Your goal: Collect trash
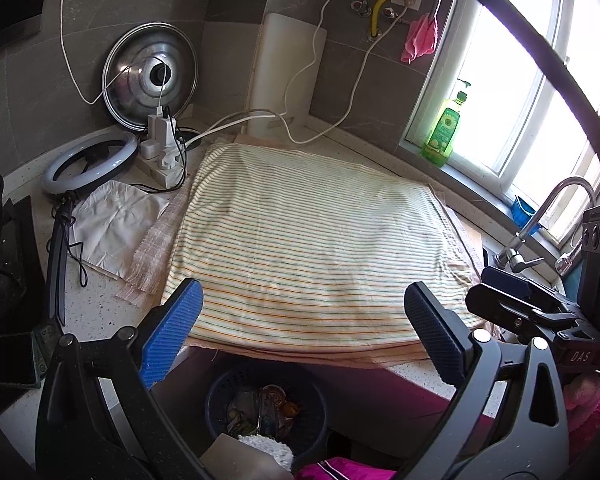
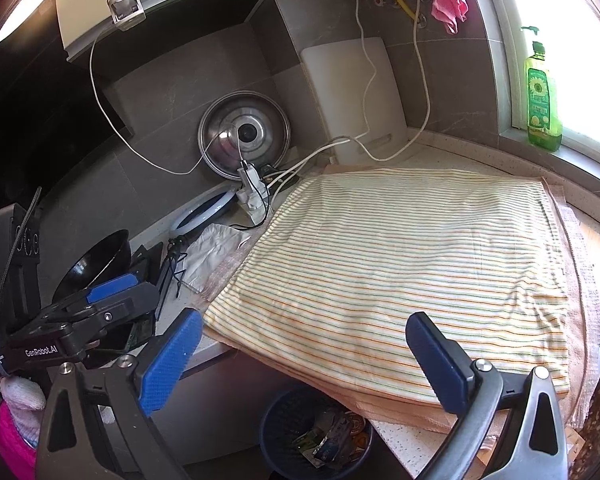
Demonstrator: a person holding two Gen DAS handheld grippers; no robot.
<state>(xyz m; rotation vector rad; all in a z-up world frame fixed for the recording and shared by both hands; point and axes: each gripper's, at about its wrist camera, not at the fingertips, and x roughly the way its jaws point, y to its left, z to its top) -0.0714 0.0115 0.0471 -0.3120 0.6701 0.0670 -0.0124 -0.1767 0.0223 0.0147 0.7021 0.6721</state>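
Note:
A dark blue mesh trash bin (image 1: 318,420) stands on the floor below the counter's front edge. Crumpled wrappers and scraps (image 1: 268,404) lie inside it. The right wrist view shows the same bin (image 2: 276,420) and its wrappers (image 2: 328,436). My left gripper (image 1: 304,320) is open above the counter edge and the bin, with nothing between its blue pads. My right gripper (image 2: 306,344) is open wide just beside it, also with nothing between its pads. A striped cloth (image 1: 312,248) lies flat over the counter in front of both, with nothing lying on it.
On the left are a white crumpled cloth (image 1: 116,228), a ring light (image 1: 92,164), a power strip with cables (image 1: 162,148) and a pot lid (image 1: 150,76). A cutting board (image 1: 284,68) leans on the wall. A soap bottle (image 1: 444,128) and a faucet (image 1: 548,208) are at the right.

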